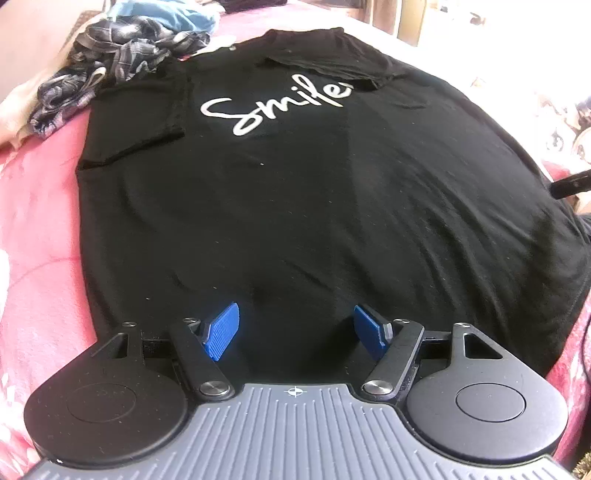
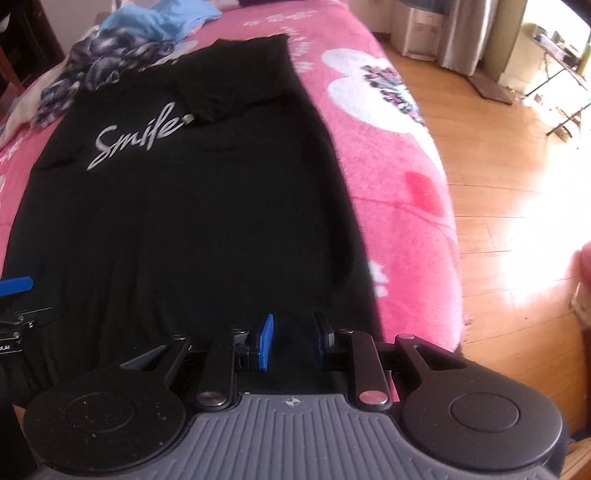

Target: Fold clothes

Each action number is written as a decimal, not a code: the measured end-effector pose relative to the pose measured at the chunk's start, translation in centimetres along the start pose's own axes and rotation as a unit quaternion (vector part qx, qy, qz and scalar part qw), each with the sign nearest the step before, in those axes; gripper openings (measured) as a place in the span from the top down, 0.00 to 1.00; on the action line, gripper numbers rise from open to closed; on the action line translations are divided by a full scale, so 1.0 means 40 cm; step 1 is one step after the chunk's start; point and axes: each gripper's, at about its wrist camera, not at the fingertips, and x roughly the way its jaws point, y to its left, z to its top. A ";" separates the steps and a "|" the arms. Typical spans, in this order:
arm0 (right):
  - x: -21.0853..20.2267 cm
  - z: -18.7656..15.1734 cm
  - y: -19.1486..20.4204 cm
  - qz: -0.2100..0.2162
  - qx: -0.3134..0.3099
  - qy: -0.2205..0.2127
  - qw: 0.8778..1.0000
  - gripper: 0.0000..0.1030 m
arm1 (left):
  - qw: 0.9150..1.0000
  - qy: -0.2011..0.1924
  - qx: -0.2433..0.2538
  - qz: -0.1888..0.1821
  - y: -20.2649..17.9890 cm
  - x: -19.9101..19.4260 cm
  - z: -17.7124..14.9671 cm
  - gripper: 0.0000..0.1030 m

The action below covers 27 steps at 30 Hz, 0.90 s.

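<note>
Plaid shirt [image 1: 99,62] and blue cloth [image 1: 162,16] bunched beyond black T-shirt [image 1: 295,203] on pink bed [image 1: 40,229]. Left gripper [image 1: 295,330] apart over hem; right gripper [image 2: 293,341] narrowly parted, empty, above hem.

A bed under a pink patterned blanket [image 2: 399,192] filled the foreground. Beside it lay a sunlit wooden floor [image 2: 498,192]. Pale curtains [image 2: 461,33] hung at the far wall.

Black T-shirt [image 1: 295,206] with white script, pink floral blanket [image 1: 40,229], grey plaid shirt [image 1: 110,48], blue garment [image 1: 166,14].
</note>
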 end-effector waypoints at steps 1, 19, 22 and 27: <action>-0.001 0.000 -0.016 -0.001 0.016 -0.001 1.000 0.75 | 1.000 0.001 -0.003 0.002 0.005 0.001 0.000 0.33; 0.044 -0.033 -0.117 0.016 0.110 -0.008 0.994 0.68 | 0.984 0.070 -0.073 0.147 0.130 -0.090 -0.019 0.33; 0.034 -0.039 -0.123 0.022 0.118 -0.012 0.993 0.68 | 0.978 0.085 -0.110 0.155 0.176 -0.116 -0.037 0.33; 0.025 -0.043 -0.105 0.035 0.109 -0.017 0.993 0.68 | 0.968 0.089 -0.199 0.121 0.271 -0.180 -0.110 0.33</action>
